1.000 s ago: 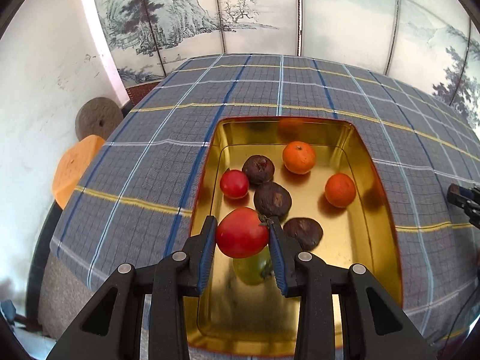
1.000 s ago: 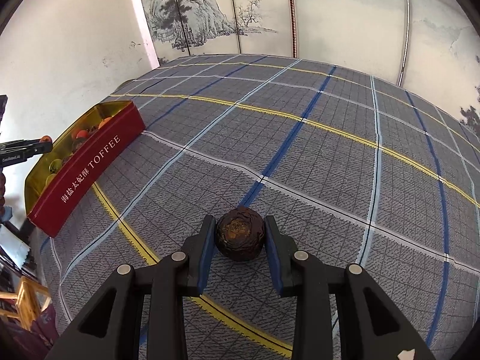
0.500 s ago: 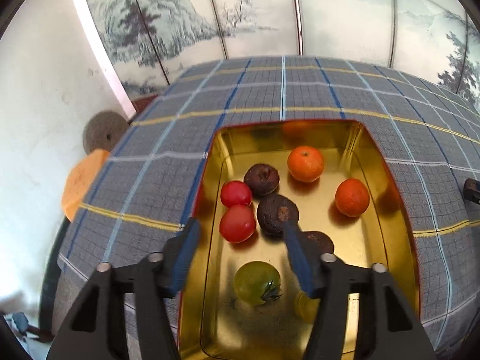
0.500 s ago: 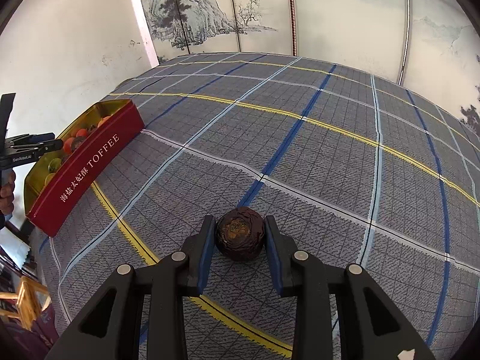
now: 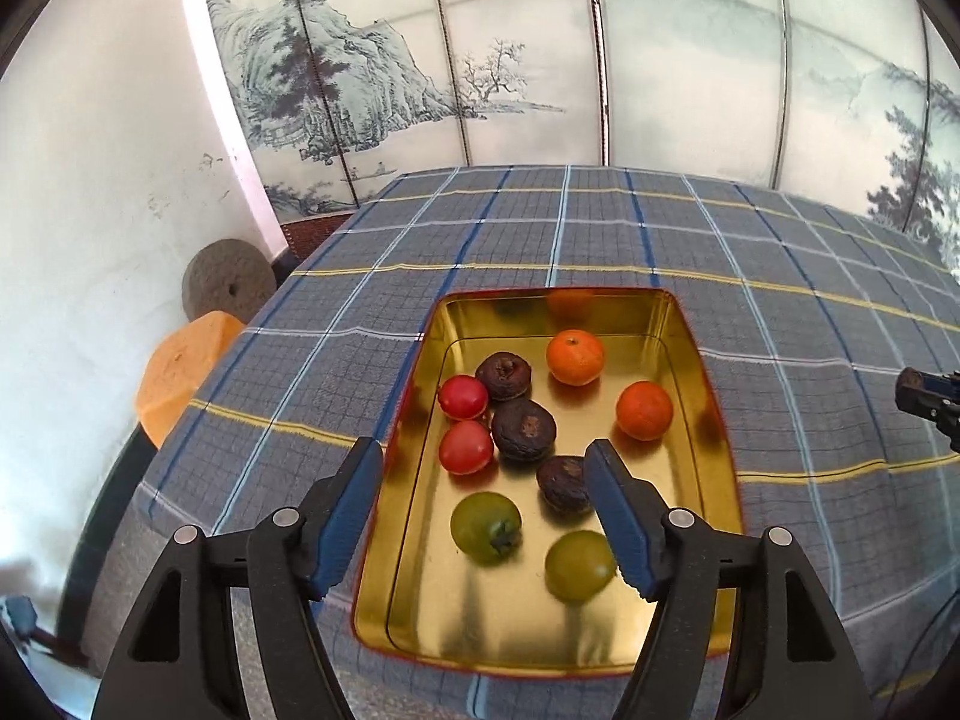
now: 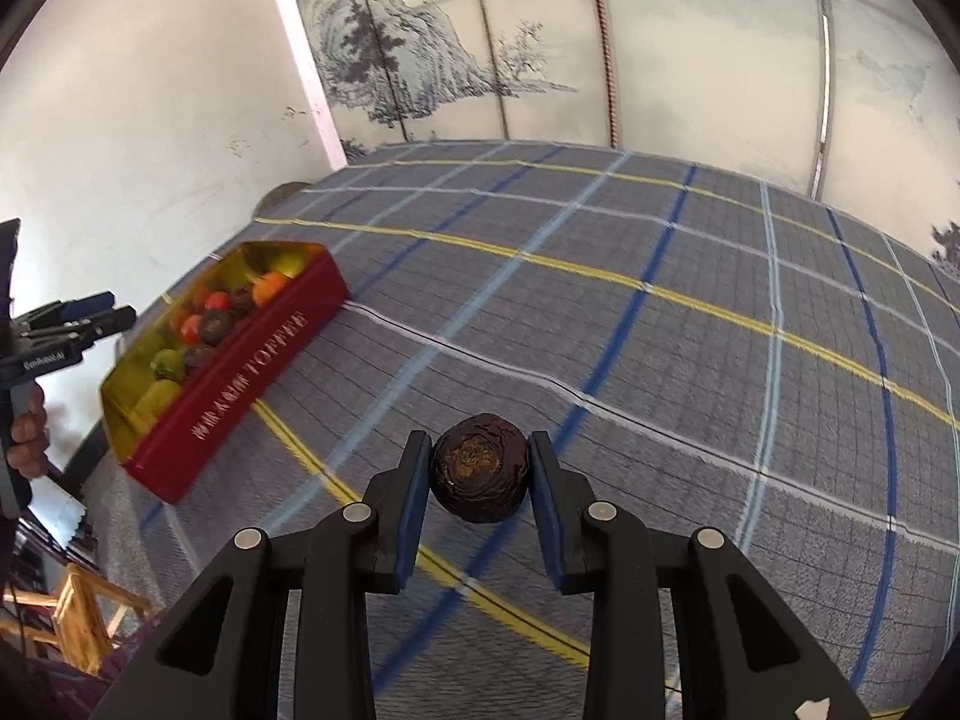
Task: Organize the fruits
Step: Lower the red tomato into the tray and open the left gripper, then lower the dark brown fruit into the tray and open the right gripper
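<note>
A gold-lined red tin (image 5: 690, 336) lies on the plaid tablecloth and holds two red tomatoes (image 5: 465, 447), three dark wrinkled fruits (image 5: 523, 429), two oranges (image 5: 575, 357) and two green fruits (image 5: 485, 527). My left gripper (image 5: 483, 474) hovers above the tin's near half, its jaws opening, with nothing pressed between them. In the right wrist view my right gripper (image 6: 480, 471) is shut on a dark wrinkled fruit (image 6: 480, 468), lifted above the cloth. The tin (image 6: 252, 360) sits far to its left.
The plaid tablecloth (image 5: 780, 300) covers the whole table. A painted folding screen (image 5: 540, 60) stands behind it. An orange stool (image 5: 180, 366) and a round grey stone (image 5: 228, 288) sit off the table's left edge. A hand (image 6: 27, 438) holds the left gripper's handle.
My left gripper let go of the red tomato, which now lies in the tin, and drew back and up with its jaws widening. My right gripper rose with the dark fruit.
</note>
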The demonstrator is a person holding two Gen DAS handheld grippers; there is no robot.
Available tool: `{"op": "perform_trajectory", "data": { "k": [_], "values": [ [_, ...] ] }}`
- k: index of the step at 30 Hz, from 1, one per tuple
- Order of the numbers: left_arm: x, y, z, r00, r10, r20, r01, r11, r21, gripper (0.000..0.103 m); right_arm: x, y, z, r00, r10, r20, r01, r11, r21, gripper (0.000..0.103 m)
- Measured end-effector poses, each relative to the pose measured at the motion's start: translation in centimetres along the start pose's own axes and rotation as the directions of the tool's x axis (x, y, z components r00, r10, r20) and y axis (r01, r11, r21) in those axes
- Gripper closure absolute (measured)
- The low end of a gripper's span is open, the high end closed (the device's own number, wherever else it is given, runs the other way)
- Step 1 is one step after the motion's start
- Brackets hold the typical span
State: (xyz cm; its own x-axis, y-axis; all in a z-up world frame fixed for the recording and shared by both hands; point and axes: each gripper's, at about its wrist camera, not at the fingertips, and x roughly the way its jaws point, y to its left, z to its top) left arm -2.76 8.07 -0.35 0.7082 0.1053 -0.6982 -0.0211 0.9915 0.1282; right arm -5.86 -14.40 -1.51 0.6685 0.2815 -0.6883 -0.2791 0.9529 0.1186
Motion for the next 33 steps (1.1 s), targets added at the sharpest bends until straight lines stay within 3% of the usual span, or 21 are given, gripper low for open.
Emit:
{"op": "perform_trajectory", "data": {
  "k": [9, 18, 25, 33],
  "values": [
    [-2.3, 1.3, -1.5, 1.0, 0.02, 0.015, -0.019, 0.996, -0.087, 0.022, -0.6, 7.2, 3.6, 0.988, 0.151, 0.035, -0.147, 0.985, -0.093, 0.073],
    [-3.4, 3.0, -3.0, 0.998, 0.053, 0.028, -0.049, 0.99, -0.129, 0.021, 3.4, 13.6, 5.3, 0.961, 0.275, -0.027, -0.276, 0.951, -0.141, 0.073],
    [-3.8, 4.3, -4.2, 0.997, 0.051, 0.055, -0.041, 0.983, -0.178, 0.02, 6.6, 15.6, 5.2, 0.947, 0.311, -0.083, -0.32, 0.94, -0.121, 0.073],
    [-4.3, 3.8, -5.2, 0.995, 0.059, 0.078, -0.048, 0.989, -0.141, 0.02, 8.9, 17.6, 4.9, 0.946, 0.294, -0.136, -0.313, 0.937, -0.156, 0.073]
  ]
}}
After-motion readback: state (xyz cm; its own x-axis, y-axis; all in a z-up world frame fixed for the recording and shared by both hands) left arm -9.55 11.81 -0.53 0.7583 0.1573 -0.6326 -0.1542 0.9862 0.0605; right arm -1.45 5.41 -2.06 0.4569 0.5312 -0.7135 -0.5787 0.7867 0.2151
